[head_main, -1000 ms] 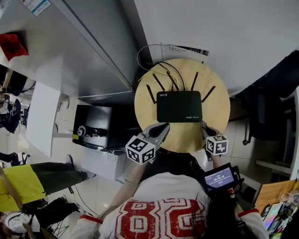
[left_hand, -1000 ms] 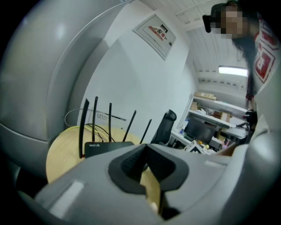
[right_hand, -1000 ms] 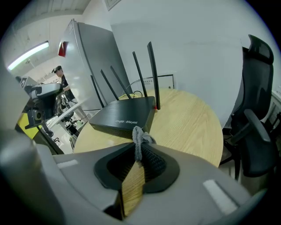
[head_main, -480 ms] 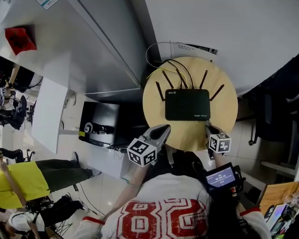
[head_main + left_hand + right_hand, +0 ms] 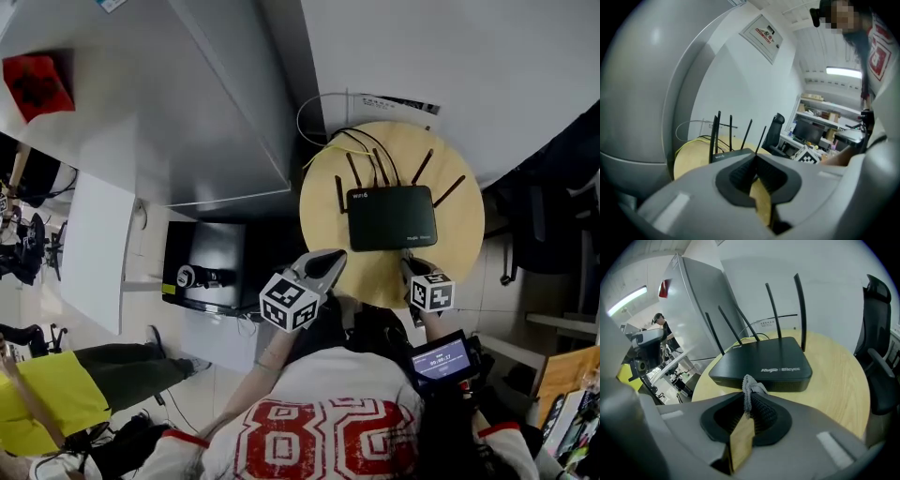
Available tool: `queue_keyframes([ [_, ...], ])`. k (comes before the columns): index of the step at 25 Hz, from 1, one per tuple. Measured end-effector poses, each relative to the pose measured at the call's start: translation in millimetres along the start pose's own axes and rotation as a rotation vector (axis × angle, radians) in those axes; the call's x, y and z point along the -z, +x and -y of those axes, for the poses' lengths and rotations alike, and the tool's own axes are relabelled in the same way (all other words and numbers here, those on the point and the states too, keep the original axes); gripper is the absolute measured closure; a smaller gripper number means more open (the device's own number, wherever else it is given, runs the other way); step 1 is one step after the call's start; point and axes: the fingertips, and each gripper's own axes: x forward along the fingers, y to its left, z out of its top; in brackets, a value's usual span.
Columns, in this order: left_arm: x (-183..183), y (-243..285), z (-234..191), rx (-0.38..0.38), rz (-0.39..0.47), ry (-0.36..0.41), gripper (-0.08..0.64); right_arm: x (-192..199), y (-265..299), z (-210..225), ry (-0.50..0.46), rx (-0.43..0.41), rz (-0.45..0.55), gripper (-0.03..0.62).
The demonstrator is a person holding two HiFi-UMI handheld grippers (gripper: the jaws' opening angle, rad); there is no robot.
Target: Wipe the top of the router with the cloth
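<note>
The right gripper (image 5: 748, 404) is clenched on a scrap of grey woven cloth (image 5: 750, 386) (a tuft pokes past its tips), just short of the flat black router (image 5: 761, 363). The router lies mid-way on the round pale wooden worktop (image 5: 834, 380), antennas raised along its far edge. The left gripper (image 5: 755, 164) is closed on nothing, at the worktop's near-left rim.

The router (image 5: 392, 217) and table (image 5: 323, 211) have drifted toward 3 o'clock in the head view, putting the right gripper (image 5: 409, 266) at the router's 6 o'clock.

Bright, even light; fisheye-warped edges
</note>
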Motion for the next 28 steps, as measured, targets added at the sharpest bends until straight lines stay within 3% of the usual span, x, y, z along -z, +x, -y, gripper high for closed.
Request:
queue_keyframes([
  [10,-2.7,-34.0,-43.5,0.044,-0.015,0.010,0.557,-0.1,33.3,-64.5,0.016,-0.005,-0.002,0.552],
  [19,-8.1,-44.5,-57.0,0.075,0.007,0.002,0.557,-0.7,44.9,-104.0,-0.022,-0.037,-0.023,0.552],
  [28,-16.3,-61.8,-79.4,0.022,0.058,-0.038,0.557,-26.3,50.5,-140.6,-0.118,-0.116,-0.029,0.552],
])
